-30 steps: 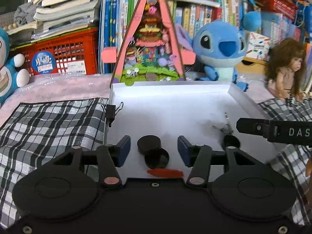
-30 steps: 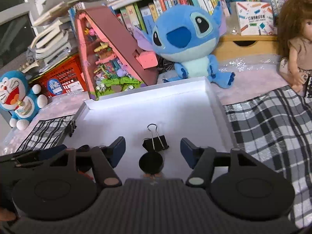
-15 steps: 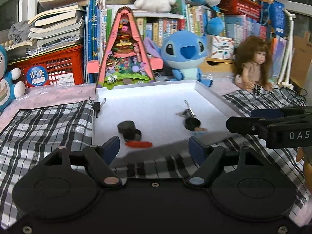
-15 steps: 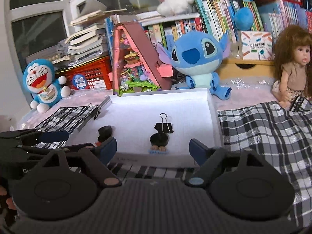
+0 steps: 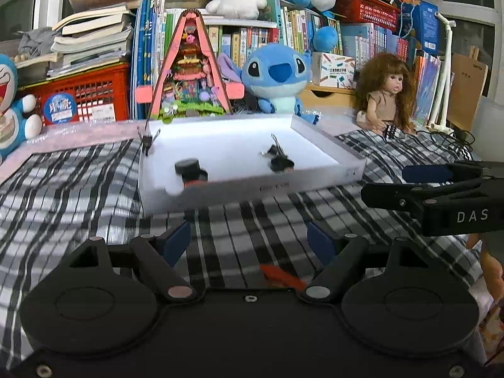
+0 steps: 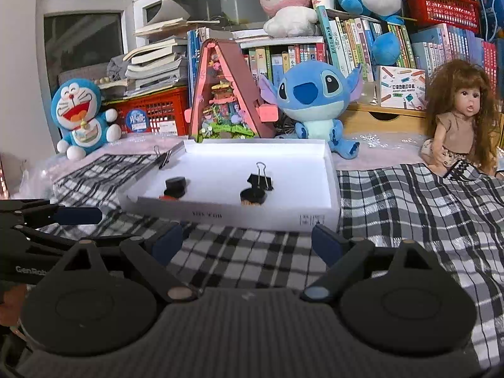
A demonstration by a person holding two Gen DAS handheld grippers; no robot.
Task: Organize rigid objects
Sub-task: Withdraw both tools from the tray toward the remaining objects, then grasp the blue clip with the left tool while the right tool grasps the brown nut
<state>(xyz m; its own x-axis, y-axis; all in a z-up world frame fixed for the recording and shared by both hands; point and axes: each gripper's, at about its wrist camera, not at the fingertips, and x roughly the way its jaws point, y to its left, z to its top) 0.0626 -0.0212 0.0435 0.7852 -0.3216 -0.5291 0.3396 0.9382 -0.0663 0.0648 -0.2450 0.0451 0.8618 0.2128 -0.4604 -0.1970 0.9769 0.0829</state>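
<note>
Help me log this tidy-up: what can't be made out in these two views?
- Print on the white box's front wall: too small, both views.
- Red item behind the black round pieces: box wall hides most, left view blurred.
- Orange thing: cut off by the left gripper body.

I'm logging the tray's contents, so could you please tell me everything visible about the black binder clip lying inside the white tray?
The black binder clip lies on the floor of the white tray, right of centre. Its body looks like black metal, with silver wire handles pointing toward the tray's far wall. Its near edge meets or overlaps a small round black piece; which one cannot be told. Neither claw touches it.
</note>
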